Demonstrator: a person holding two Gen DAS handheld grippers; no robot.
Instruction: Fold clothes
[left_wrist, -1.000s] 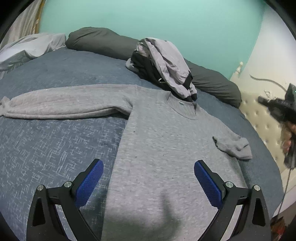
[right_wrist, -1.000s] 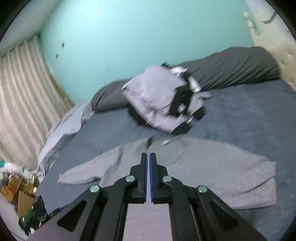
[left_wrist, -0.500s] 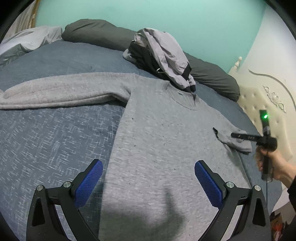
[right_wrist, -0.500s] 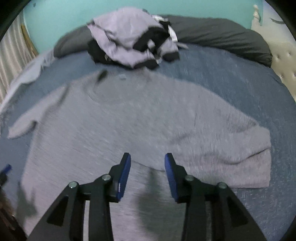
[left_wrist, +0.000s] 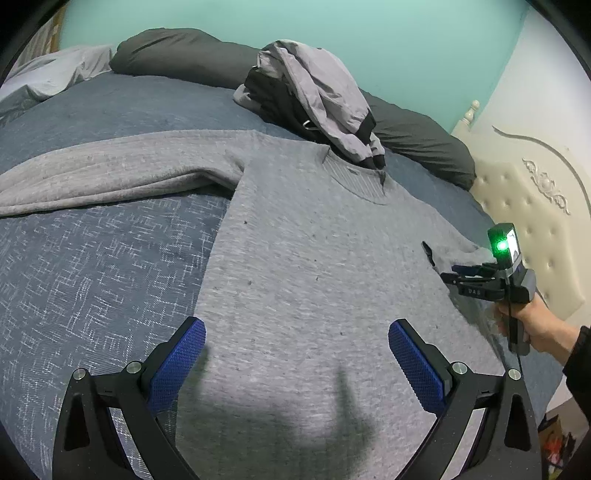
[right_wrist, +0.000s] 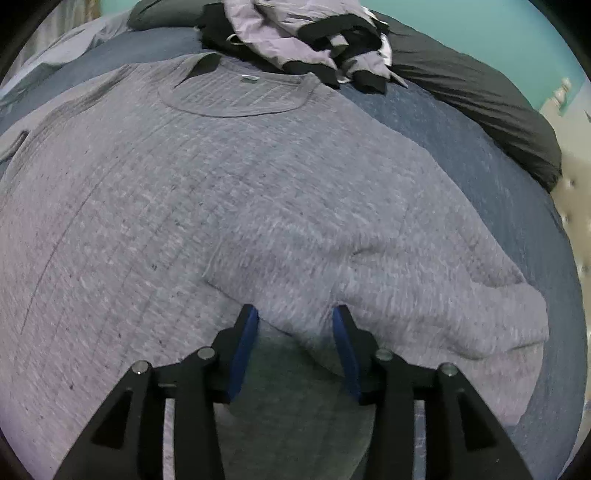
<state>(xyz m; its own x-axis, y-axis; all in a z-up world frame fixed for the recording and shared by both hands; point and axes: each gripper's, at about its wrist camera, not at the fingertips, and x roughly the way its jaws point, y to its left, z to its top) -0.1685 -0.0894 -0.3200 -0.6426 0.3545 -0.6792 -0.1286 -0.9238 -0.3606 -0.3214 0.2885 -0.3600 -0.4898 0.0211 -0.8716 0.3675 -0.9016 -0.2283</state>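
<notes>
A grey sweater (left_wrist: 314, 258) lies face up on the blue bedspread (left_wrist: 92, 258), one sleeve (left_wrist: 110, 173) stretched out to the left. Its other sleeve (right_wrist: 424, 288) is folded in over the body. My left gripper (left_wrist: 295, 347) hovers wide open above the sweater's lower body, holding nothing. My right gripper (right_wrist: 295, 317) points down at the folded sleeve's edge with its jaws opening; the sleeve's edge sits between the fingertips, unpressed. In the left wrist view the right gripper (left_wrist: 452, 275) is at the sweater's right side, held by a hand (left_wrist: 532, 325).
A heap of lilac and black clothes (left_wrist: 314, 96) rests just beyond the sweater's collar. Dark grey pillows (left_wrist: 177, 55) line the far edge of the bed. A cream tufted headboard (left_wrist: 524, 206) stands at the right, with a teal wall behind.
The right gripper dropped from high above the bed onto the folded sleeve, tilting downward, and its jaws went from shut to open. The left gripper sank a little toward the sweater.
</notes>
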